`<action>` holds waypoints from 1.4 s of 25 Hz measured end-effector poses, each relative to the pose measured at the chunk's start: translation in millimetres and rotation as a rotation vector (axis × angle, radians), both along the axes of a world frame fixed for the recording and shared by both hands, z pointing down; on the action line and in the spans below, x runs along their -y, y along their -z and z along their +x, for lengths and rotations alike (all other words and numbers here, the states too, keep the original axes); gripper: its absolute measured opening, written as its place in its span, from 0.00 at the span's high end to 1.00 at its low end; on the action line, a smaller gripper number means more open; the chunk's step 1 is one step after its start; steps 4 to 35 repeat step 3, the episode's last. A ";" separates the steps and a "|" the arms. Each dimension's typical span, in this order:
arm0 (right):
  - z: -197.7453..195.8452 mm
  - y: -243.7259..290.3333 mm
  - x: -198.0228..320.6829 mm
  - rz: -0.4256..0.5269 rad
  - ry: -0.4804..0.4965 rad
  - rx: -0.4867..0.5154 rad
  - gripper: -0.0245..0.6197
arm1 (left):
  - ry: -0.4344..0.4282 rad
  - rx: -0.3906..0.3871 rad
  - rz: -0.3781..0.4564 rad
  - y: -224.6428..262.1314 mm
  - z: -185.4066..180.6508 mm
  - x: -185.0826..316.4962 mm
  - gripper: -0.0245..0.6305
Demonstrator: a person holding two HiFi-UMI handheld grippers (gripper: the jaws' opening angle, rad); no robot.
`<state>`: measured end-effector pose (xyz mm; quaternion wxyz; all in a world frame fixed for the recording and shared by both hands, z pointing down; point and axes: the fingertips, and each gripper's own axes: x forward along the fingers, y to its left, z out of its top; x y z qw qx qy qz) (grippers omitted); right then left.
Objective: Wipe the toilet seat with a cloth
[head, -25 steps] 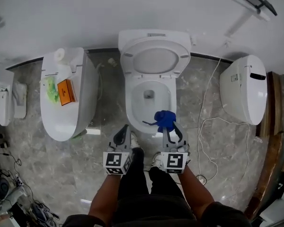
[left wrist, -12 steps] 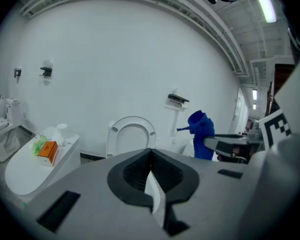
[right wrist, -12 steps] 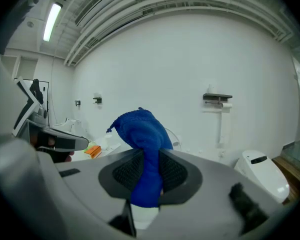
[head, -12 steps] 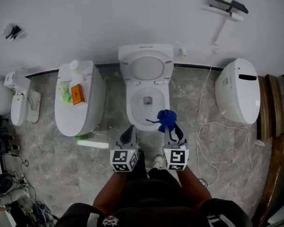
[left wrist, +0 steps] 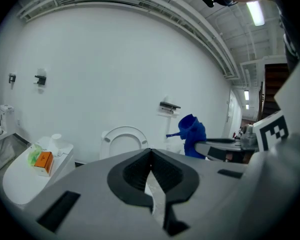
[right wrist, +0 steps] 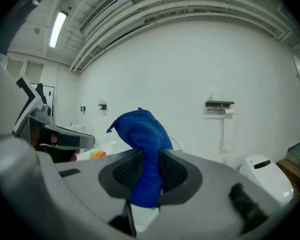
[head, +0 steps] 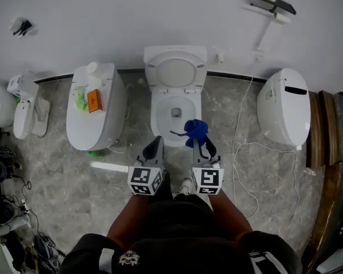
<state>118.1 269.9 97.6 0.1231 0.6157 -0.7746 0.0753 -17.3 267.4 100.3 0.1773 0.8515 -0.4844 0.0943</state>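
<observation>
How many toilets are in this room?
3 for sure: an open toilet in the middle, a shut toilet left of it, another shut toilet on the right. White fixtures at the far left might be more.

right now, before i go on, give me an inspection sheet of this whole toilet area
surface: grey marbled floor; middle toilet with its lid raised.
job's things: blue cloth, bunched up, over the bowl's front edge in the head view.
clutter: orange packet and green item on the closed left toilet; white tube on the floor.
grippers: right gripper shut on the cloth; left gripper shut, empty.
cables: white cable on the floor right of the middle toilet; dark cables at lower left.
surroundings: white wall, wall shelf, closed right toilet.
</observation>
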 end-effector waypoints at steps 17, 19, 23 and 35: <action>-3.5 3.2 -2.4 0.007 0.006 0.004 0.82 | -0.012 -0.002 0.020 5.9 1.0 -0.4 0.95; -3.5 3.2 -2.4 0.007 0.006 0.004 0.82 | -0.012 -0.002 0.020 5.9 1.0 -0.4 0.95; -3.5 3.2 -2.4 0.007 0.006 0.004 0.82 | -0.012 -0.002 0.020 5.9 1.0 -0.4 0.95; -3.5 3.2 -2.4 0.007 0.006 0.004 0.82 | -0.012 -0.002 0.020 5.9 1.0 -0.4 0.95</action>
